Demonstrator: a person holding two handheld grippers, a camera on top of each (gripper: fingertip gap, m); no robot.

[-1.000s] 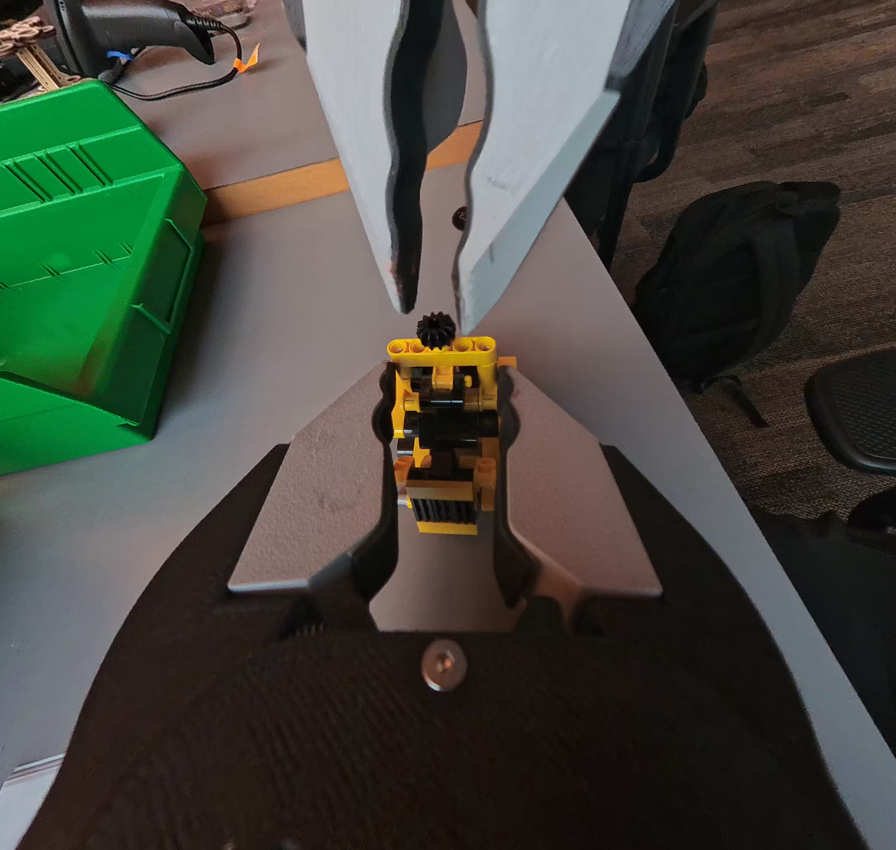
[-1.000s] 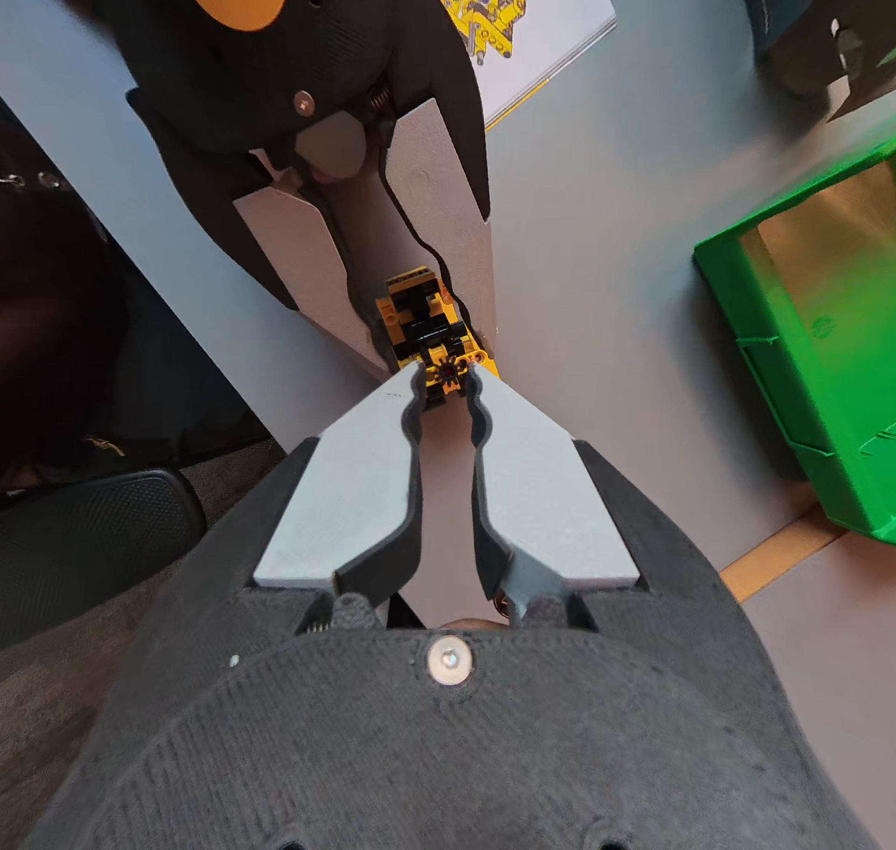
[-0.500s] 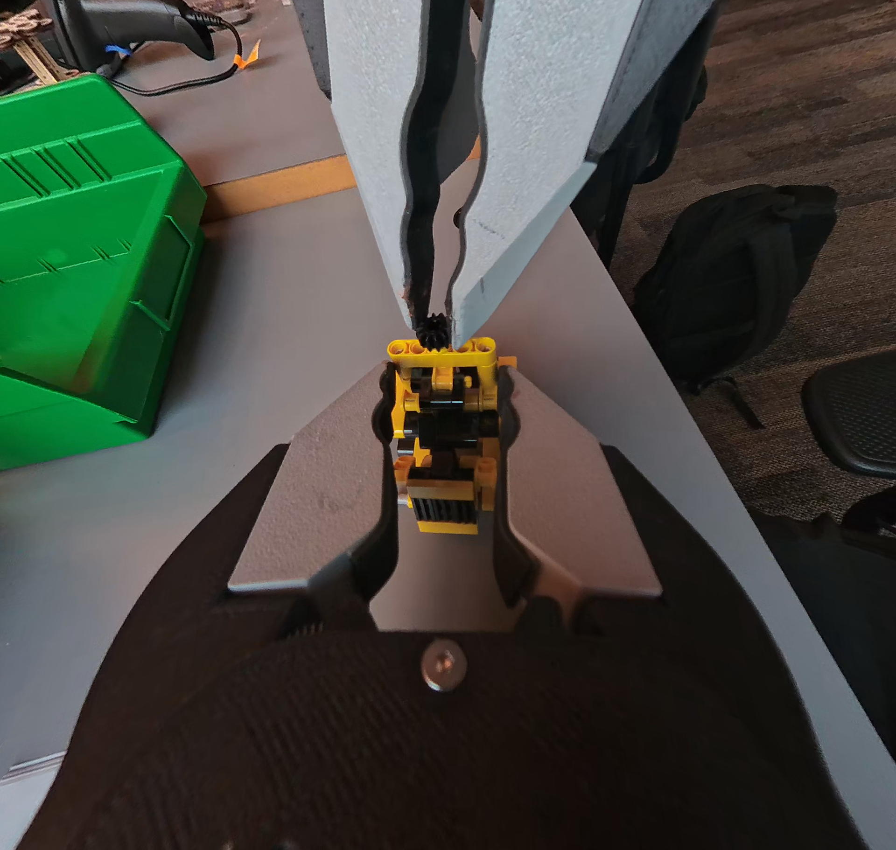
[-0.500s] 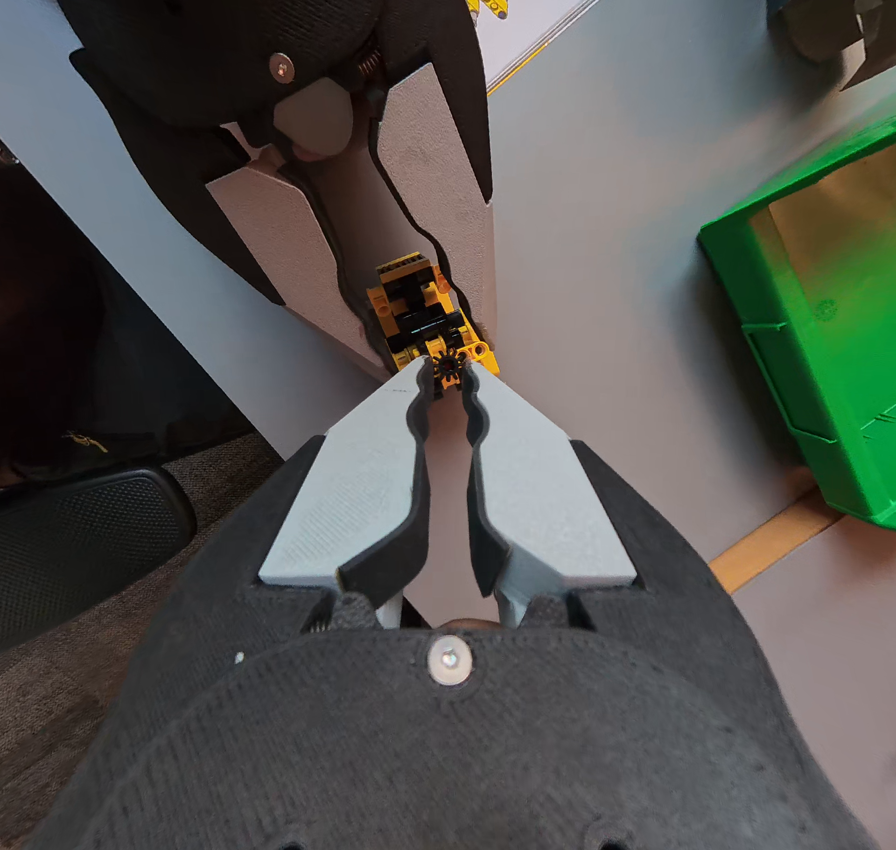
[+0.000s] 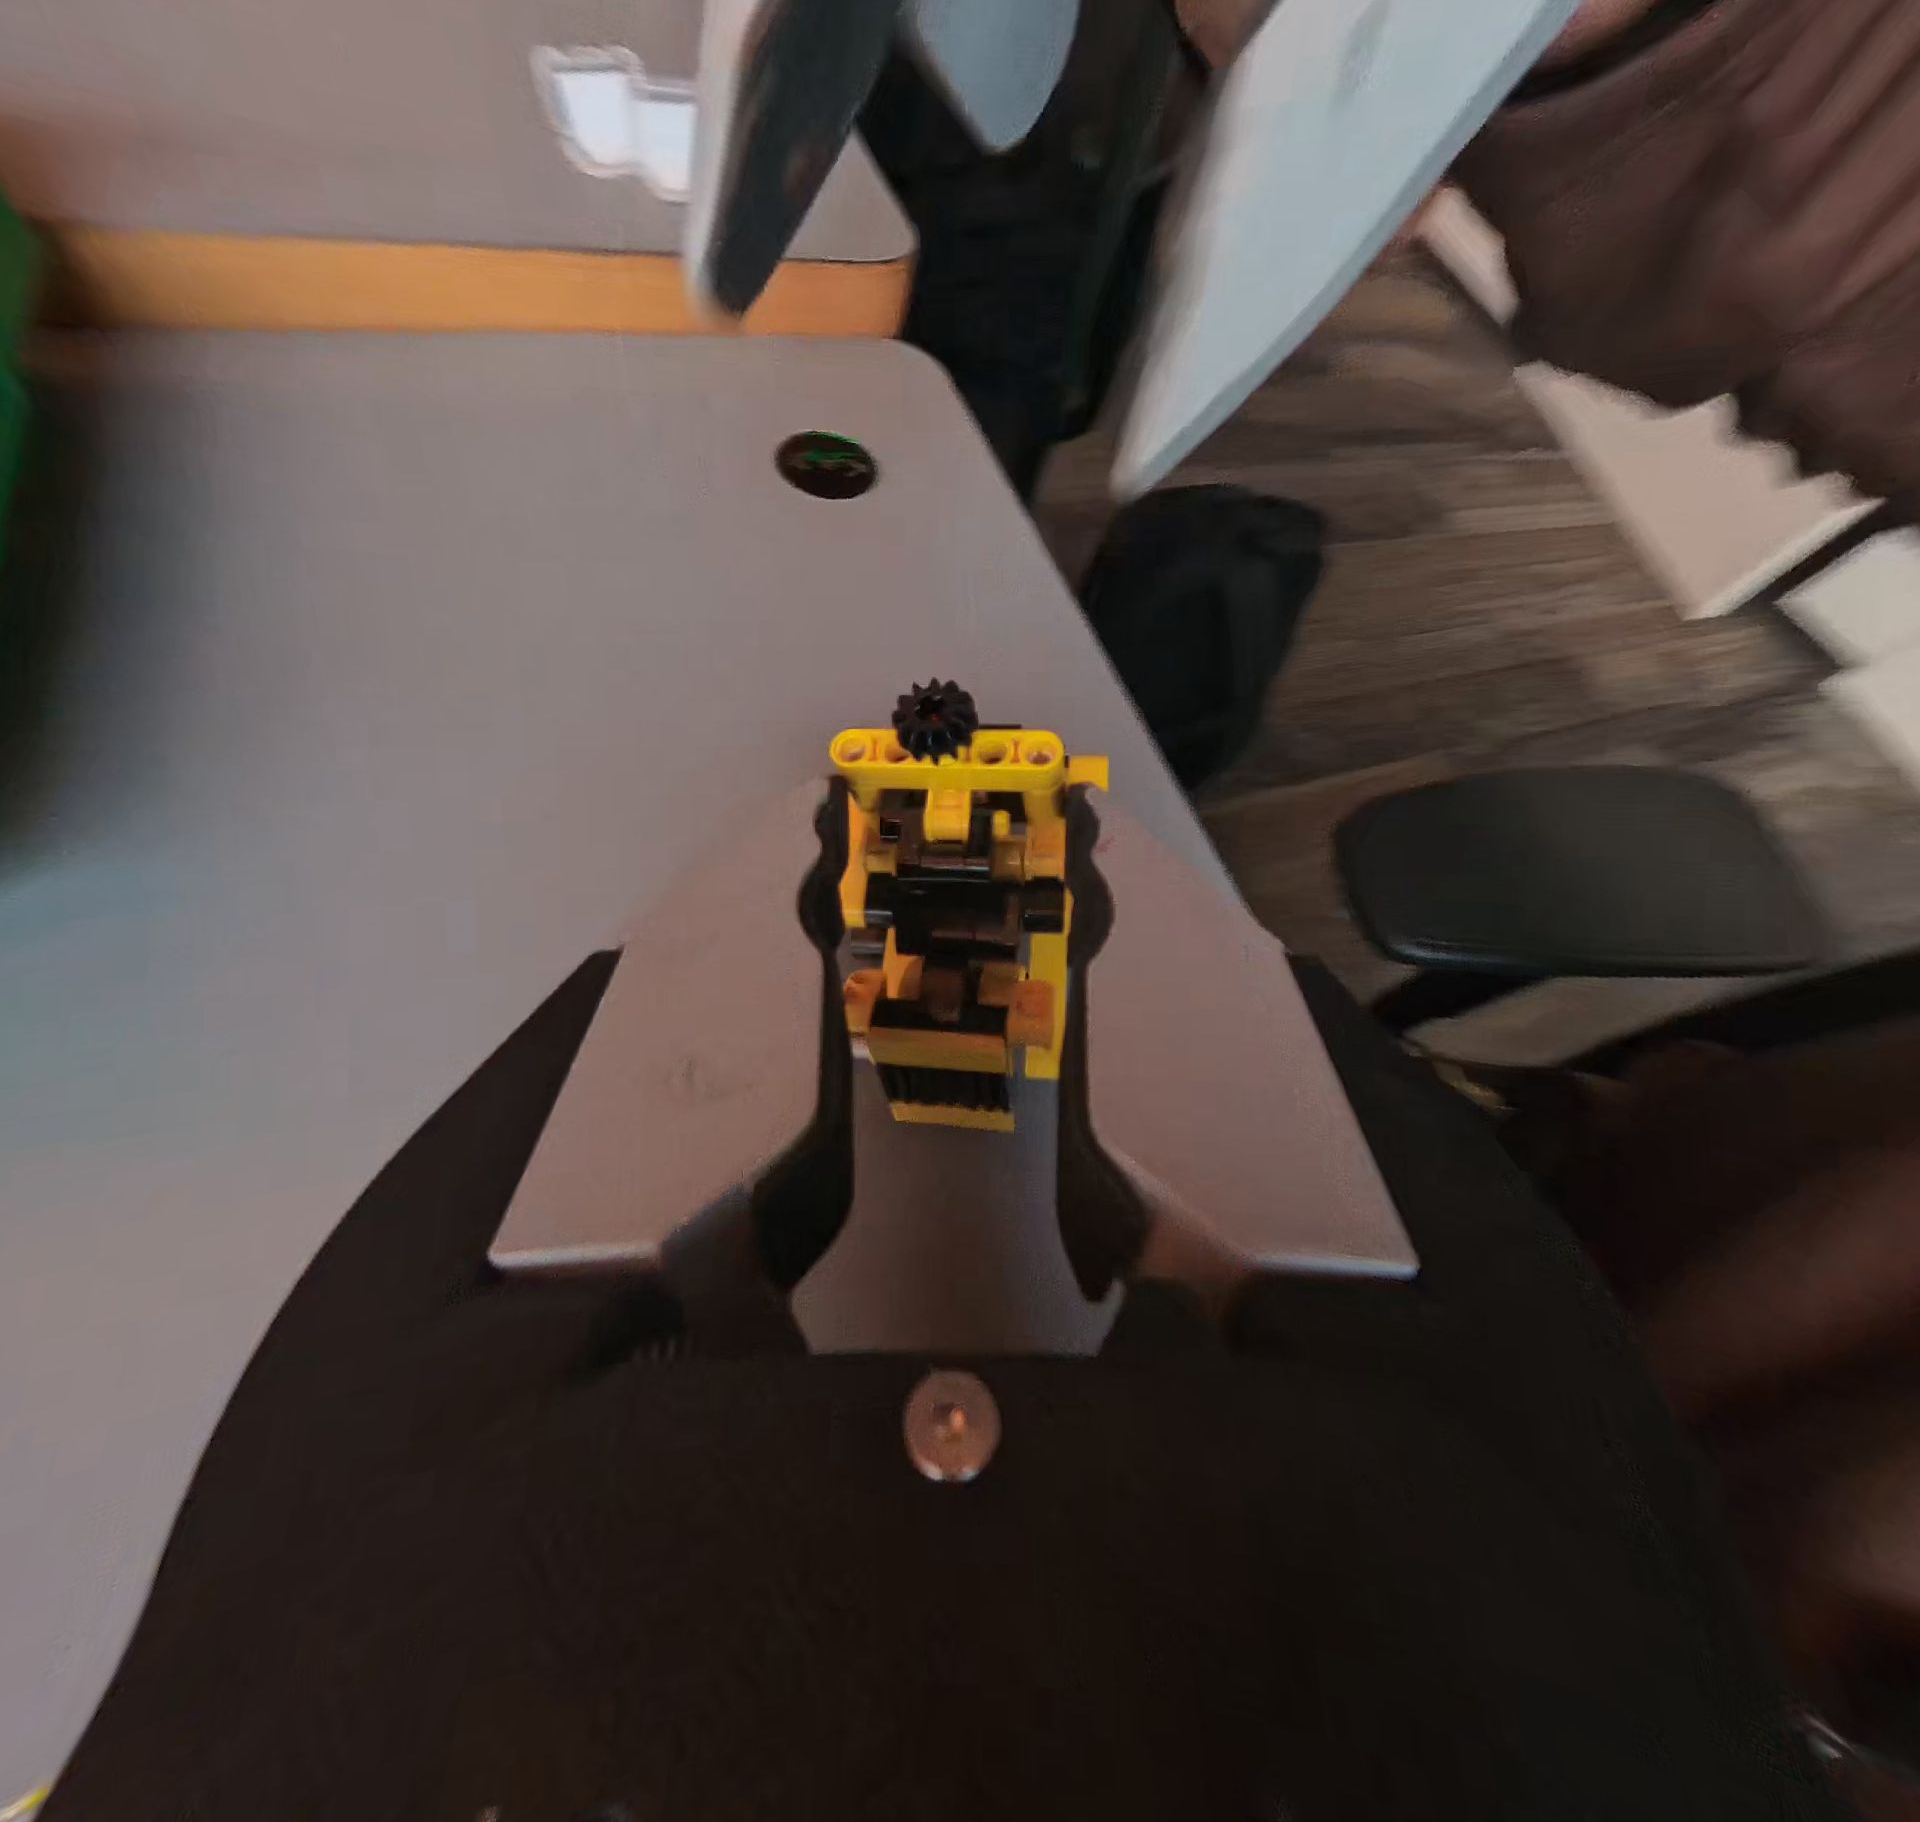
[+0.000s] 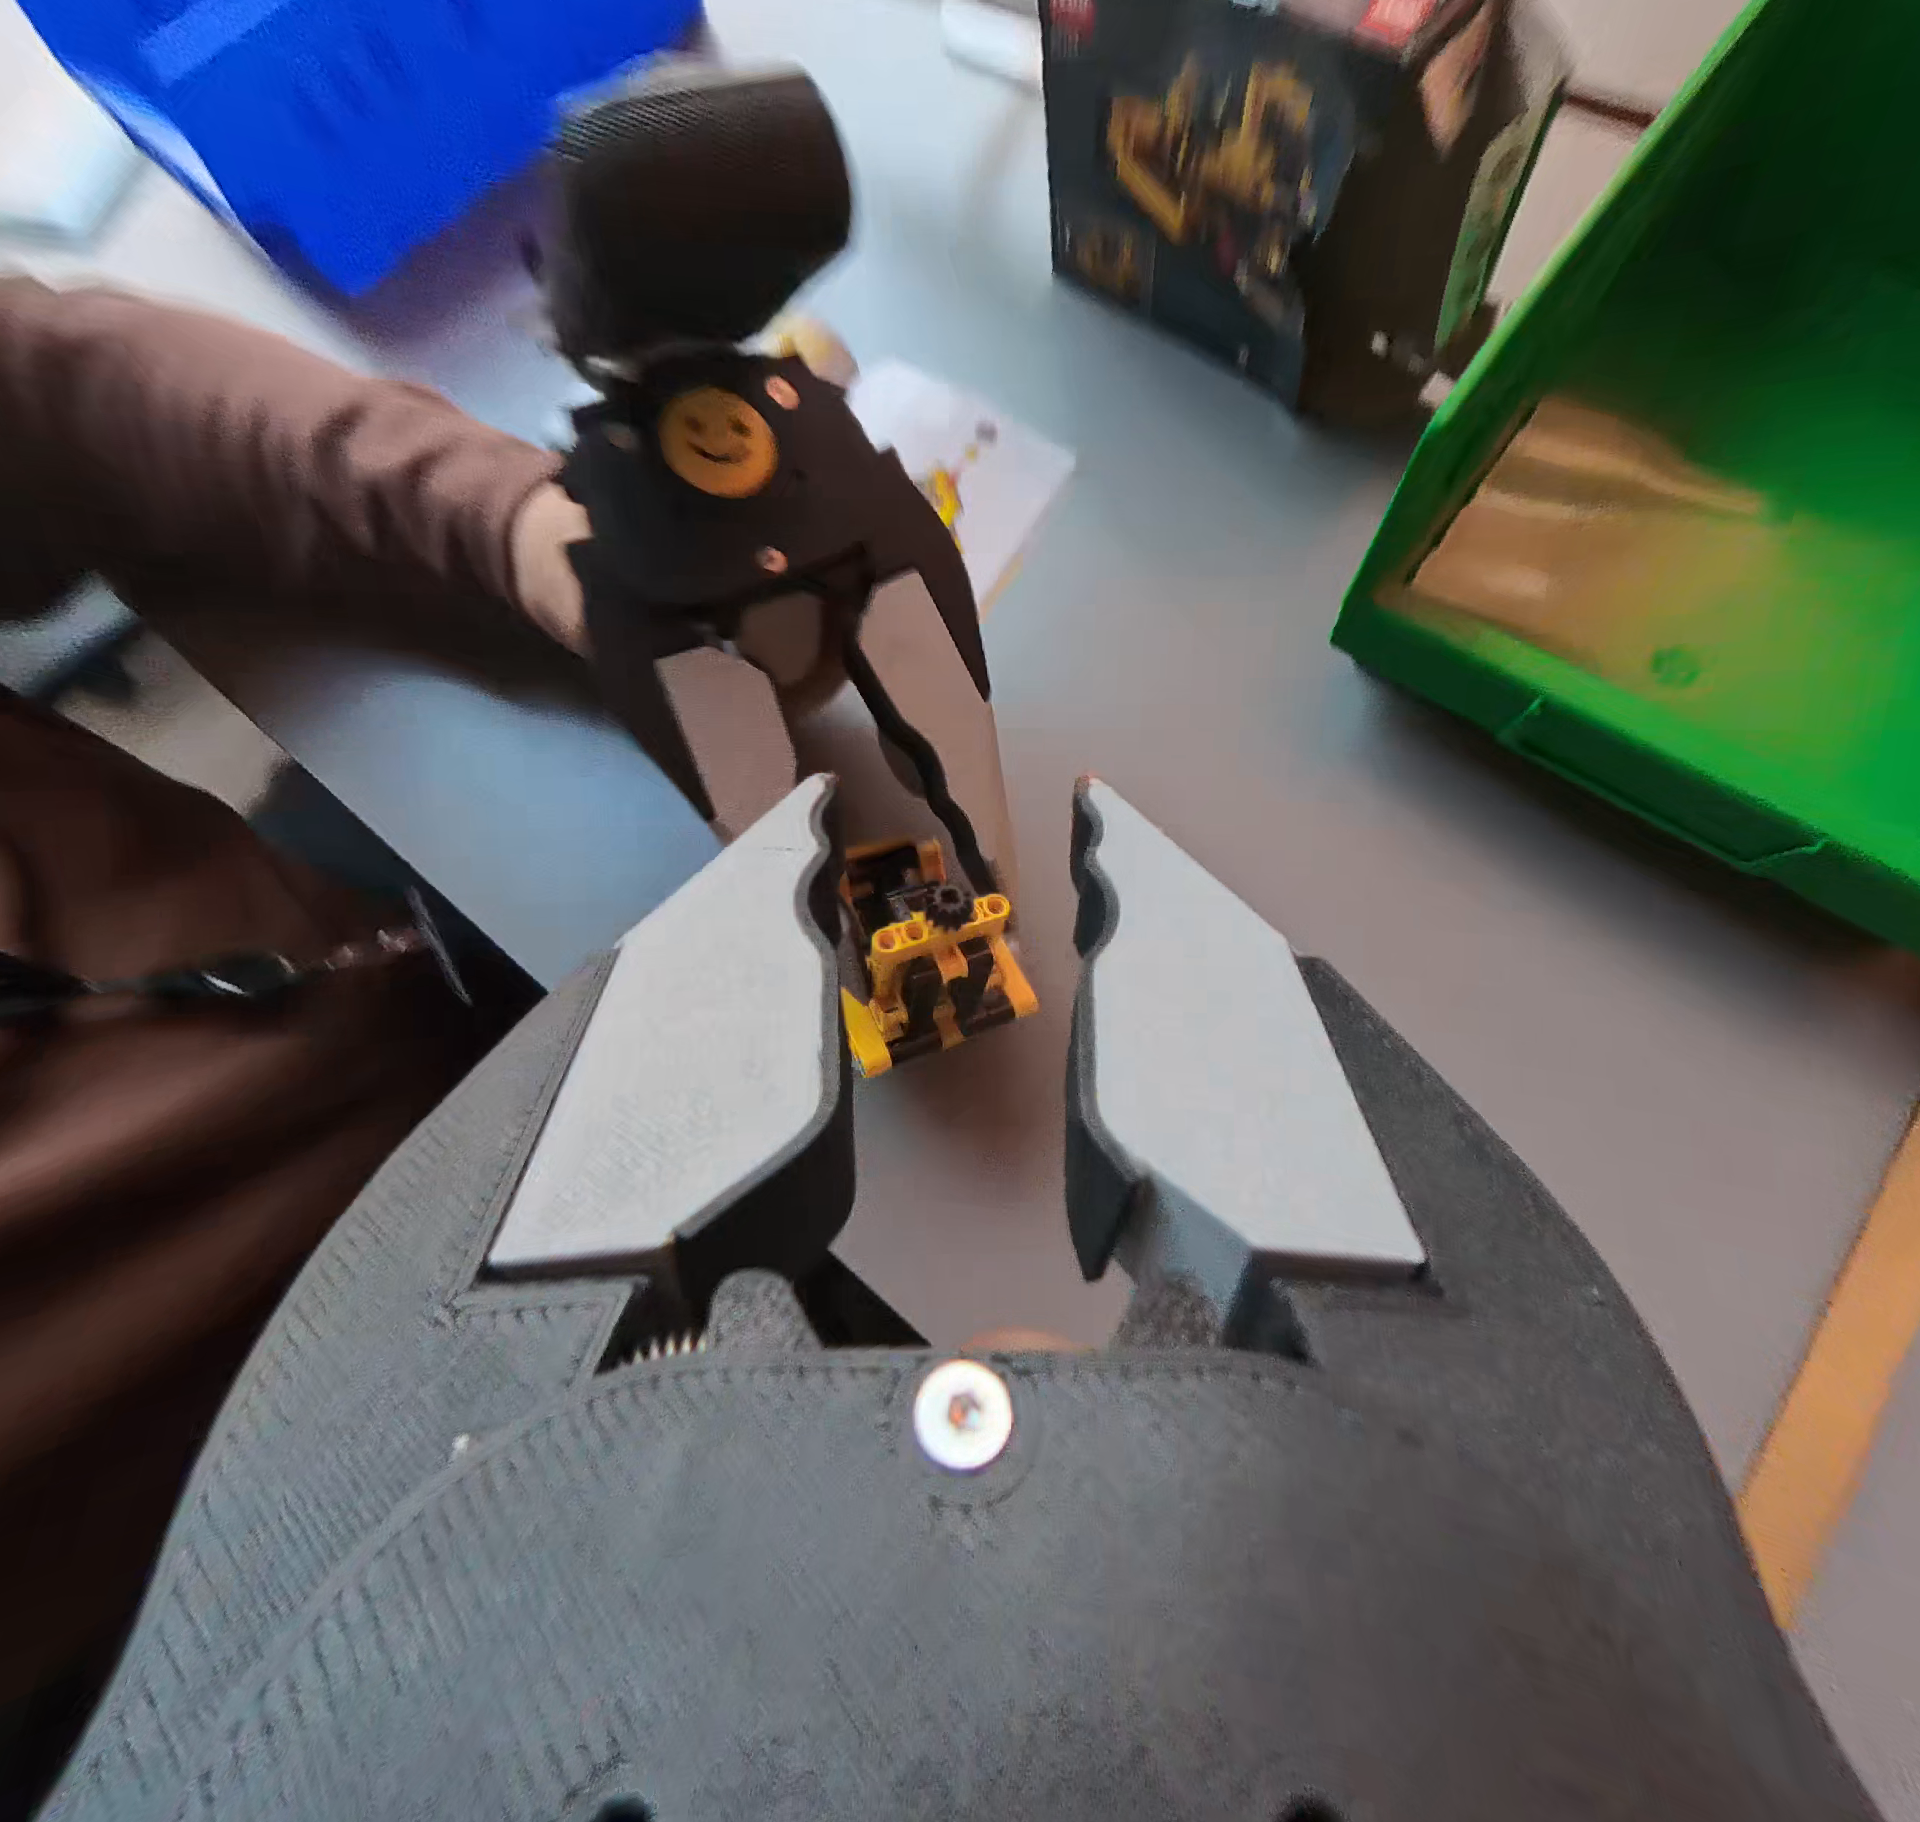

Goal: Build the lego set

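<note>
A yellow and black lego model (image 5: pixel 951 920) is clamped between the fingers of my left gripper (image 5: pixel 951 801), just above the grey table (image 5: pixel 416 629). A small black gear (image 5: pixel 935 721) sits on the yellow beam at the model's front end. My right gripper (image 6: pixel 954 785) is open and empty, raised above and behind the model (image 6: pixel 935 962); the gear (image 6: pixel 948 905) shows between its fingers. In the left wrist view the right gripper (image 5: pixel 925 390) is blurred at the top. The left gripper (image 6: pixel 883 868) also shows in the right wrist view.
A green bin (image 6: pixel 1662 525) stands at the right, a lego box (image 6: pixel 1247 162) and a blue bin (image 6: pixel 364 58) behind. An instruction booklet (image 6: pixel 977 484) lies behind the left gripper. The table's edge runs close on the right, past a cable hole (image 5: pixel 826 463). A chair (image 5: pixel 1558 868) and backpack (image 5: pixel 1195 609) are beyond. My right fingertips sit around 8 cm from my left ones.
My right gripper, which was pinching the gear on the model, has opened and pulled up and away. The gear stays on the yellow beam. The left gripper has turned with the model.
</note>
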